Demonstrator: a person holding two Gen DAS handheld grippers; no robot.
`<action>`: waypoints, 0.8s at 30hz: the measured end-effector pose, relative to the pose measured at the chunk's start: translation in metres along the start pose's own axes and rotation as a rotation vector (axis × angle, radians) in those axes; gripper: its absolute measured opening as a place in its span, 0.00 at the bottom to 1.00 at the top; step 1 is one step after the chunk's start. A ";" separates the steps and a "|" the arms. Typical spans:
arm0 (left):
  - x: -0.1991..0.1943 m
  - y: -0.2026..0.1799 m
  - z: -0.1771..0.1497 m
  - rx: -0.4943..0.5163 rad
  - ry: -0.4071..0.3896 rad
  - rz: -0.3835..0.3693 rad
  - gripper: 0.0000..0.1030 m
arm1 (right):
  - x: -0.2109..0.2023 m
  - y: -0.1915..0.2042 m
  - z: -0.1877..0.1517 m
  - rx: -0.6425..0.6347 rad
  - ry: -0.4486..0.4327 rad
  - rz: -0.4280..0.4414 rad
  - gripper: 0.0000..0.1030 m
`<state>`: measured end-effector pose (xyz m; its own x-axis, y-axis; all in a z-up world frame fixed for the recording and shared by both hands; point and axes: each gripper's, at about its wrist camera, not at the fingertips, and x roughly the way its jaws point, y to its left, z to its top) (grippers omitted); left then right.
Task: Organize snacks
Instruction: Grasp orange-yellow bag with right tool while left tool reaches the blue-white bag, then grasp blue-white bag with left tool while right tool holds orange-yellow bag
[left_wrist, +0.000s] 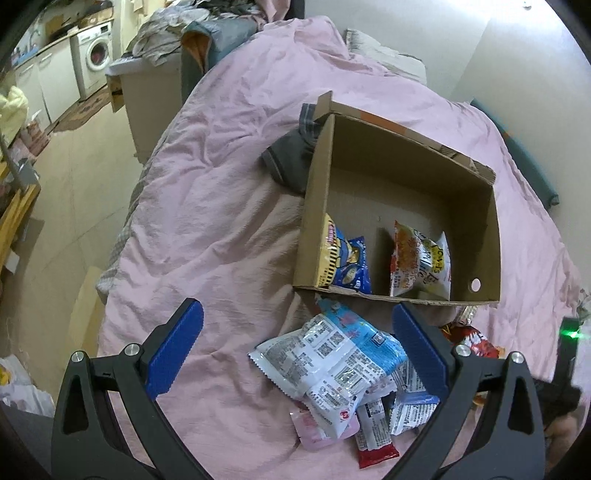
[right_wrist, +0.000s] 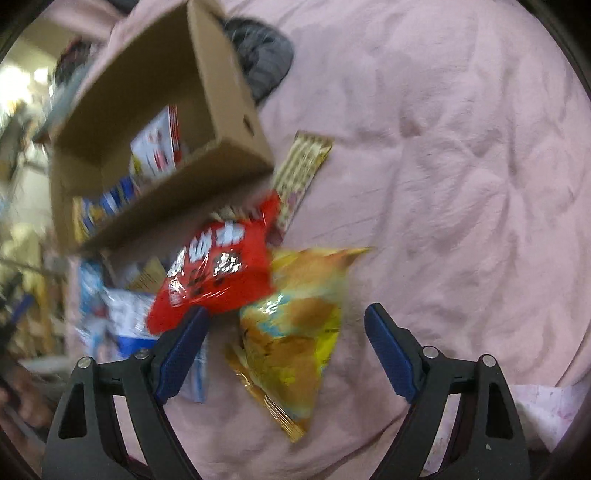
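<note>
1. Snacks: two bags stand inside my brown cardboard box (left_wrist: 402, 177) on the pink bed cover (left_wrist: 221, 184); white-and-blue packets (left_wrist: 332, 354) lie heaped beside it.
2. Left claw (left_wrist: 297, 347) spread wide, holding nothing.
3. Right claw (right_wrist: 288, 347) spread too, over a yellow chip bag (right_wrist: 295, 332) beside a red packet (right_wrist: 218, 269).

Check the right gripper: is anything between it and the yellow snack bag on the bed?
Nothing visible blocks it. The right gripper is open, and the yellow snack bag lies on the pink blanket between its fingers. The red snack bag overlaps only the yellow bag's upper left edge.
</note>
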<state>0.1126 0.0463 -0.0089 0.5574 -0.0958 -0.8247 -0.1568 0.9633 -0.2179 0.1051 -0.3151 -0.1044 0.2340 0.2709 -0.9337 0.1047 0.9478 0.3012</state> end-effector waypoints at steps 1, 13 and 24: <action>0.002 0.002 0.001 -0.011 0.007 0.000 0.98 | 0.005 0.007 0.000 -0.038 0.012 -0.027 0.73; 0.033 -0.002 -0.013 0.042 0.172 0.013 0.98 | -0.061 -0.013 0.000 0.020 -0.274 -0.135 0.49; 0.091 -0.045 -0.035 0.297 0.362 0.005 0.98 | -0.079 0.000 0.004 0.001 -0.349 0.021 0.49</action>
<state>0.1418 -0.0143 -0.0930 0.2284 -0.1217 -0.9659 0.1107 0.9890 -0.0984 0.0902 -0.3369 -0.0295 0.5525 0.2168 -0.8048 0.0969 0.9423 0.3203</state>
